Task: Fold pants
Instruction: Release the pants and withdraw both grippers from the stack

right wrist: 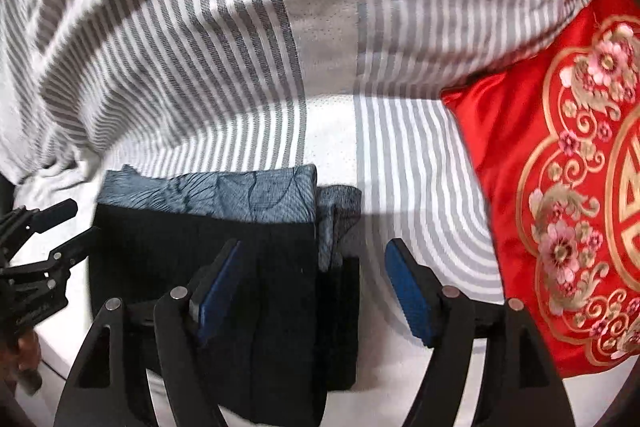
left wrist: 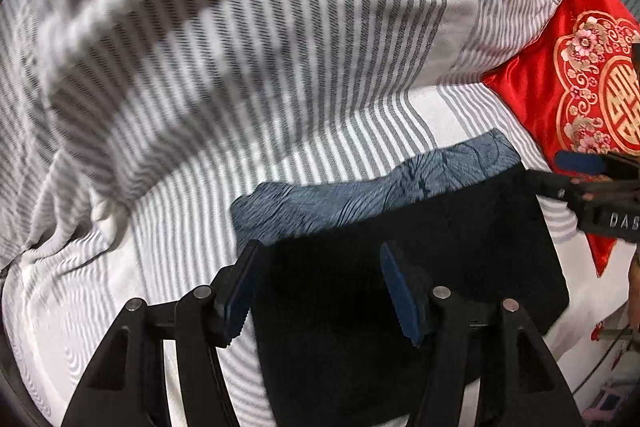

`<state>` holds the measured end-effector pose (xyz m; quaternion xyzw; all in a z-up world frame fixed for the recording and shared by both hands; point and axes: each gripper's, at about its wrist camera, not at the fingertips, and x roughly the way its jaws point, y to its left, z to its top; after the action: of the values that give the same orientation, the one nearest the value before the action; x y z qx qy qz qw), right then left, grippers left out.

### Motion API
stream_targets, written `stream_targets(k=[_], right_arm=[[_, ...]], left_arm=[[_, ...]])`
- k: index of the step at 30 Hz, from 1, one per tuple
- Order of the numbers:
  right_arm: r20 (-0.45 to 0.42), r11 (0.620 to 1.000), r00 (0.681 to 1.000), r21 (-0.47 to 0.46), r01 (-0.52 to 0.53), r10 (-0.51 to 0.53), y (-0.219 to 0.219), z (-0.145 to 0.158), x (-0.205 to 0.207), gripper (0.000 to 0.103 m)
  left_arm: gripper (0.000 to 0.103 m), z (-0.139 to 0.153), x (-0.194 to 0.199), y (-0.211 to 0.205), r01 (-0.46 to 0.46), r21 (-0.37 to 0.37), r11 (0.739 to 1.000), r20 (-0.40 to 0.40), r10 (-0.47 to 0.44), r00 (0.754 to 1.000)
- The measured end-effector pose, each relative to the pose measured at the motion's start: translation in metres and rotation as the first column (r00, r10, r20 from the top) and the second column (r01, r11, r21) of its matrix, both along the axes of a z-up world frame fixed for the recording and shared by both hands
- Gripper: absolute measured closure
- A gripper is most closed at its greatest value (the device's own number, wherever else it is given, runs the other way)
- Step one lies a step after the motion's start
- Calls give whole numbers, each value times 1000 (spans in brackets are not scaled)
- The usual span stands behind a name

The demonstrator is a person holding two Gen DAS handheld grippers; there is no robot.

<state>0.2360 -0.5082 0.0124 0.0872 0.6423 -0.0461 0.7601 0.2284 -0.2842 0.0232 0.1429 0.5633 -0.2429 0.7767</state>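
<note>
Folded black pants (left wrist: 420,267) lie on a striped bed sheet (left wrist: 224,131), on top of a folded blue-grey patterned garment (left wrist: 360,195). My left gripper (left wrist: 320,291) is open and empty, its jaws straddling the left edge of the black pants. In the right wrist view the black pants (right wrist: 192,251) and the patterned garment (right wrist: 224,195) lie in front. My right gripper (right wrist: 316,291) is open and empty above the right edge of the stack. The right gripper also shows in the left wrist view (left wrist: 568,175), at the stack's far right. The left gripper shows at the left edge of the right wrist view (right wrist: 60,231).
A red embroidered cushion (right wrist: 560,207) lies on the bed right of the stack; it also shows in the left wrist view (left wrist: 568,87). A bunched striped grey-and-white duvet (left wrist: 200,27) rises behind the stack. The bed edge is near the bottom right.
</note>
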Motion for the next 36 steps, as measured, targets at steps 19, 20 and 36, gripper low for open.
stream_targets(k=[19,20,36], right_arm=[[-67,998,996,33,58,-56,-31,-35,-15,2],[-64,998,996,33,61,-58,-29,-29,-21,2],[-182,999,983,21,36,-32,2,-28,-79,1]], left_arm=[[10,-23,2,28,-109,39,993,14,109,994],[10,-17,-2,31,-123,36,992,10,123,992],[10,15,-56,38,-196,137,971,-26,201,979]])
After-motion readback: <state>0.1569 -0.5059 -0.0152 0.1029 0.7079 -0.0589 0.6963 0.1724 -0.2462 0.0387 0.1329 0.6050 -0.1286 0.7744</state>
